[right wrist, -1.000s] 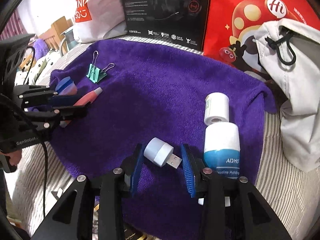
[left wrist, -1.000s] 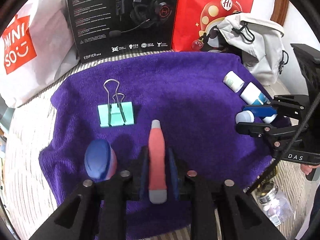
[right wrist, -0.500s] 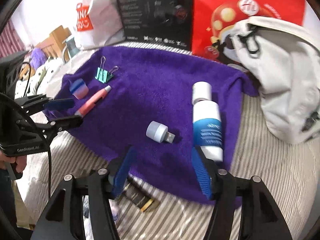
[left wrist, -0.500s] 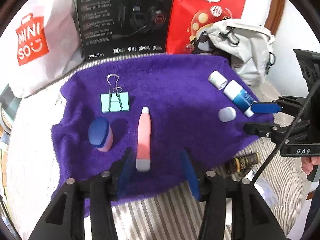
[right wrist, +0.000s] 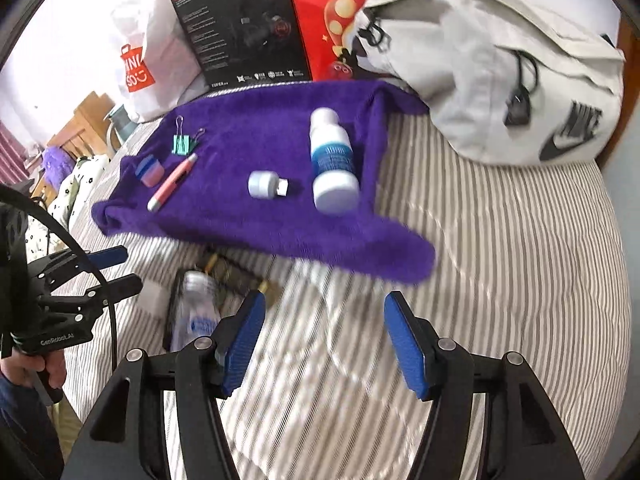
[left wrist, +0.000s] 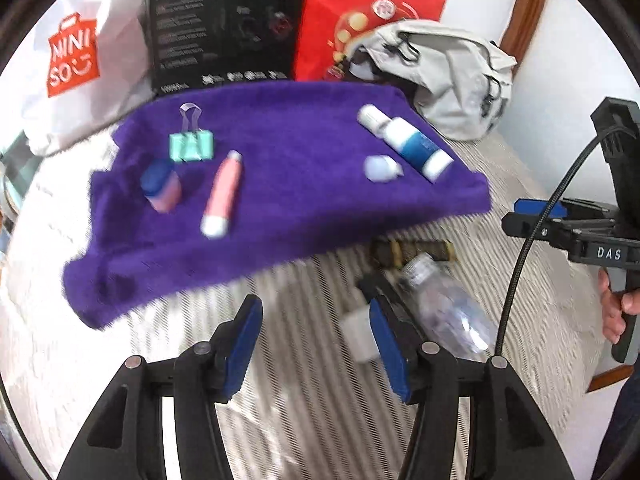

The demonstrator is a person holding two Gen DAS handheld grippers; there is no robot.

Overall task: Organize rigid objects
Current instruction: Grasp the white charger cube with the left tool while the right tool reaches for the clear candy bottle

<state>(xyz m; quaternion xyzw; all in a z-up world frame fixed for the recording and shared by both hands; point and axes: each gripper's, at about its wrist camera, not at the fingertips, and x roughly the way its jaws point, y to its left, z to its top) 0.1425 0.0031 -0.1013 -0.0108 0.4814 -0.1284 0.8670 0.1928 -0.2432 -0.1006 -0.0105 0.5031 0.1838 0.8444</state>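
A purple towel (left wrist: 288, 152) (right wrist: 256, 148) lies on the striped bed. On it rest a mint binder clip (left wrist: 191, 145) (right wrist: 183, 142), a blue-and-pink eraser (left wrist: 161, 186) (right wrist: 149, 170), a pink pen (left wrist: 222, 194) (right wrist: 172, 183), a small white USB plug (left wrist: 380, 168) (right wrist: 266, 185) and a white-and-blue bottle (left wrist: 408, 144) (right wrist: 333, 162). My left gripper (left wrist: 316, 344) (right wrist: 102, 268) is open and empty over the stripes in front of the towel. My right gripper (right wrist: 326, 340) (left wrist: 536, 216) is open and empty too, clear of the towel's near edge.
In front of the towel lie a clear plastic bottle (left wrist: 444, 304) (right wrist: 196, 312), a white block (left wrist: 358, 332) and a dark brown item (left wrist: 412, 250). Behind the towel stand a black headset box (left wrist: 224, 20), a red bag (left wrist: 372, 12), a white shopping bag (left wrist: 72, 56) and a grey backpack (right wrist: 500, 76).
Both grippers let go, the left of the pink pen and the right of the USB plug, opened wide and pulled back off the towel toward the near bed.
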